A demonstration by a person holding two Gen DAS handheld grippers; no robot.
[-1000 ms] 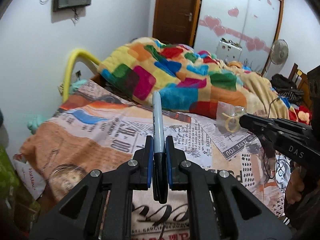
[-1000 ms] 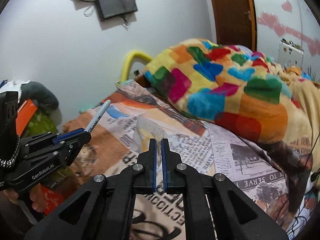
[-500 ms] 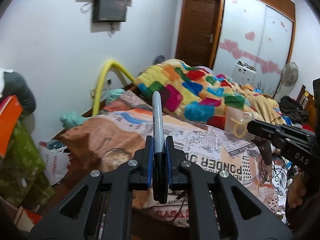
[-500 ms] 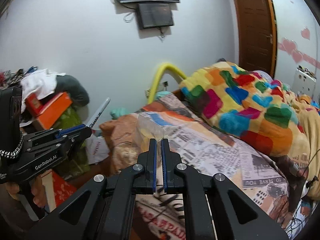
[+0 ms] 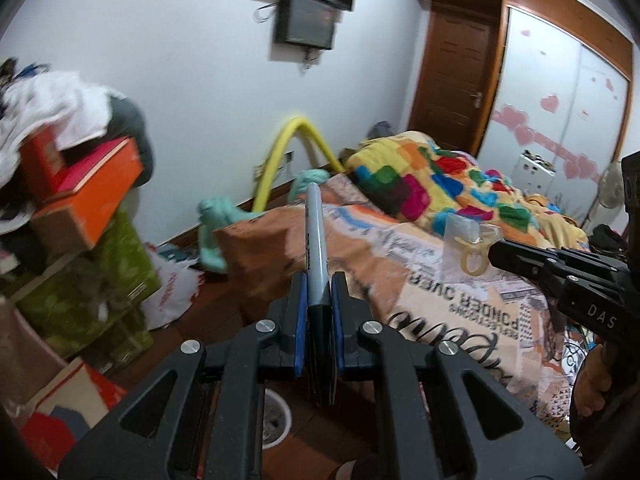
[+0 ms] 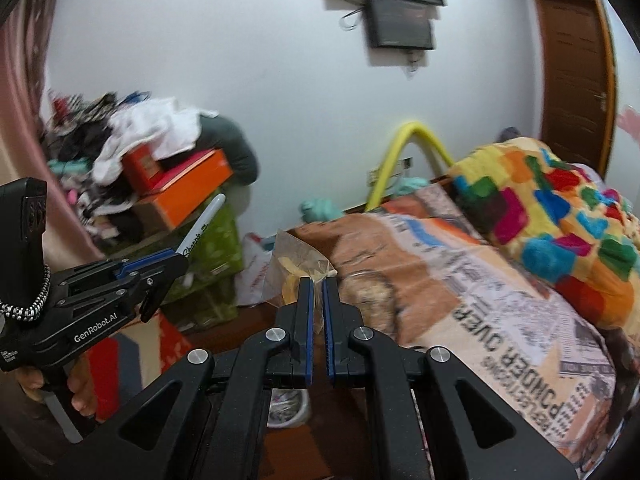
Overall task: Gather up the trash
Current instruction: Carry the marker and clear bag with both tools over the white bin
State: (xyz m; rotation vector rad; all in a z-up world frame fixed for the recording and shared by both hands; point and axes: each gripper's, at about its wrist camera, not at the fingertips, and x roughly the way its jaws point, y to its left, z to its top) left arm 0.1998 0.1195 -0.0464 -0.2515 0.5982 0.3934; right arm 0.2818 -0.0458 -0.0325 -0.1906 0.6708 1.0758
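The left gripper (image 5: pixel 319 292) is squeezing a marker (image 5: pixel 316 240) and the right gripper (image 6: pixel 317 300) is pinching a clear bag (image 6: pixel 298 268), both past the bed's (image 5: pixel 460 292) end edge, so they should be staying tight until a bin is right below.

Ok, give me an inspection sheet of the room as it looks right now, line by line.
Surface: bed with a newsprint cover; colourful blanket heaped at the far end.
Job's things: marker upright in the left gripper; clear bag pinched in the right gripper.
Clutter: orange boxes, clothes and green boxes piled by the wall; white plastic bag on the floor.
Grippers: both shut on their loads.
Cables: a tangle at the bed's near right corner.
Surroundings: wall screen, yellow tube, door, wardrobe, fan.
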